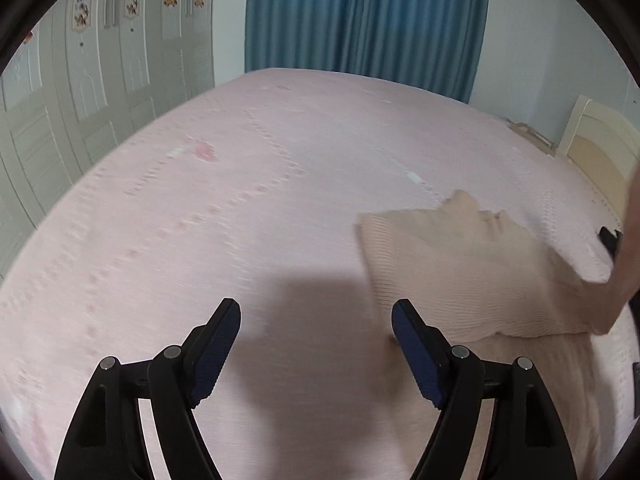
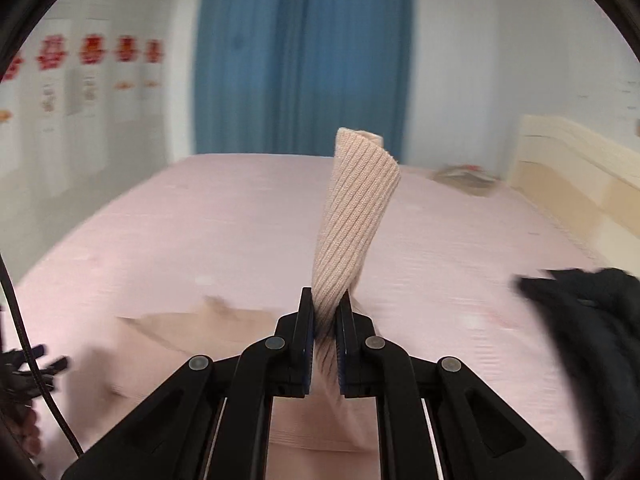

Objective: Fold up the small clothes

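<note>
A beige ribbed knit garment point(image 1: 472, 264) lies on the pink bed at the right of the left wrist view, one edge pulled up toward the right. My left gripper point(image 1: 316, 320) is open and empty, just left of the garment's near edge. My right gripper point(image 2: 326, 304) is shut on the beige garment point(image 2: 356, 216); a strip of it sticks up past the fingertips, and the rest point(image 2: 192, 332) trails down to the bed at lower left. The right gripper's tip point(image 1: 610, 240) shows at the right edge of the left wrist view.
The pink bedspread point(image 1: 240, 200) fills most of both views. A dark garment point(image 2: 592, 320) lies on the bed at the right. A cream headboard point(image 2: 580, 168) is at the far right, white wardrobe doors point(image 1: 80, 112) at the left, blue curtains point(image 1: 360, 16) behind.
</note>
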The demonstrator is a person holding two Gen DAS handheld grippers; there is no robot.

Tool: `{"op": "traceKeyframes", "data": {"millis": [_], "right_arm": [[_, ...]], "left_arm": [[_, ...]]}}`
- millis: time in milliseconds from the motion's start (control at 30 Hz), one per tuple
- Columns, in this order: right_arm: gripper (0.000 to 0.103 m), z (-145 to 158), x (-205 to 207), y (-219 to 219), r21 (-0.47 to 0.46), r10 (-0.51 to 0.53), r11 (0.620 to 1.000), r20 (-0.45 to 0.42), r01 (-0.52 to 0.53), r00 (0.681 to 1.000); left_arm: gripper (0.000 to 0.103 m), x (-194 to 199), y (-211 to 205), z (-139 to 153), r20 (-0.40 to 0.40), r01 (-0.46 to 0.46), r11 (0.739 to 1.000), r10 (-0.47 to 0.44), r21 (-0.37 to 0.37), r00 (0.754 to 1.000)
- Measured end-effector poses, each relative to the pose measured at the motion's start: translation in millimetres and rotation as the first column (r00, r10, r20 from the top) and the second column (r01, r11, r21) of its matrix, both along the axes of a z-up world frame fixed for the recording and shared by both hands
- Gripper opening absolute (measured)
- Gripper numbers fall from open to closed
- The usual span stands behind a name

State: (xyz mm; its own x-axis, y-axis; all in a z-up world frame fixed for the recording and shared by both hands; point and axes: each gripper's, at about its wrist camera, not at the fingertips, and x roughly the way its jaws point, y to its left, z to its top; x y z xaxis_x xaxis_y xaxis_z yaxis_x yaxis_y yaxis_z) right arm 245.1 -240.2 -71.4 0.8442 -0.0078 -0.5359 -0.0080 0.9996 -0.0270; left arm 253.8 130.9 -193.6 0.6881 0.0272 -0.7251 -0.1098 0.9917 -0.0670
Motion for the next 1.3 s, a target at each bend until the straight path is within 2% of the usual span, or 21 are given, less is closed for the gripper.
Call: {"op": "traceKeyframes", "data": {"millis": [133,167,200,233,267,367,433,533,700,733,833,900,1033,1067,1167,1233,1300], "right_arm": [[0.011,-39,17,88,0.075,0.173,0.983,-0.07,-0.168,0.982],[0.022,-56,20,105,0.11,0.224,0.971,-0.098,-0.213,0.97],[0.048,-75,22,117,0.147,0.274,0.956,-0.128,-0.256,0.953],[0.057,-91,22,125,0.157,0.303,0.947,-0.153,-0.28,0.941],[0.06,-108,21,127,0.143,0.309,0.947,-0.165,-0.288,0.936],[0.06,-134,10,109,0.115,0.292,0.955,-0.214,-0.272,0.932],[0.06,-137,0,82,0.109,0.278,0.96,-0.234,-0.258,0.932],[0.062,-143,-20,33,0.051,0.183,0.983,-0.25,-0.176,0.951],[0.062,-164,-39,-53,0.057,0.021,0.998,-0.325,-0.003,0.946],[0.062,-168,-42,-64,0.065,0.001,0.998,-0.336,0.022,0.942],[0.062,-181,-47,-83,0.078,-0.026,0.995,-0.347,0.057,0.938],[0.062,-189,-49,-88,0.091,-0.031,0.994,-0.354,0.067,0.935],[0.062,-205,-35,-85,0.14,-0.019,0.987,-0.377,0.077,0.926],[0.062,-207,-30,-81,0.148,-0.014,0.986,-0.379,0.076,0.925],[0.062,-209,-23,-76,0.153,-0.004,0.986,-0.386,0.068,0.922],[0.062,-210,-18,-75,0.149,-0.005,0.986,-0.389,0.069,0.921],[0.062,-207,-16,-77,0.166,0.0,0.984,-0.374,0.067,0.927]], "left_arm": [[0.077,-6,24,1,-0.006,-0.004,1.0,0.004,-0.003,1.0],[0.077,-8,27,-1,-0.01,-0.004,1.0,0.004,-0.007,1.0],[0.077,-9,29,-4,-0.017,-0.002,1.0,0.002,-0.013,1.0],[0.077,-11,32,-11,-0.029,0.006,1.0,-0.007,-0.028,1.0],[0.077,-12,32,-15,-0.036,0.012,0.999,-0.014,-0.038,0.999],[0.077,-10,25,-32,-0.062,0.044,0.995,-0.05,-0.09,0.997],[0.077,-6,14,-39,-0.067,0.077,0.986,-0.088,-0.15,0.994],[0.077,6,-13,-46,-0.047,0.149,0.959,-0.165,-0.241,0.985],[0.073,38,-54,-51,-0.019,0.226,0.938,-0.239,-0.264,0.971],[0.07,47,-59,-51,-0.012,0.238,0.933,-0.25,-0.269,0.968],[0.061,62,-64,-52,-0.004,0.223,0.946,-0.23,-0.237,0.973],[0.056,73,-66,-55,-0.011,0.231,0.945,-0.24,-0.231,0.971],[0.037,85,-69,-64,-0.051,0.236,0.956,-0.248,-0.173,0.967],[0.034,86,-69,-67,-0.057,0.23,0.959,-0.242,-0.163,0.969],[0.022,87,-68,-72,-0.062,0.204,0.965,-0.216,-0.163,0.974],[0.005,83,-67,-67,-0.035,0.206,0.967,-0.213,-0.148,0.976],[0.005,78,-66,-52,0.042,0.204,0.968,-0.2,-0.147,0.979]]}}
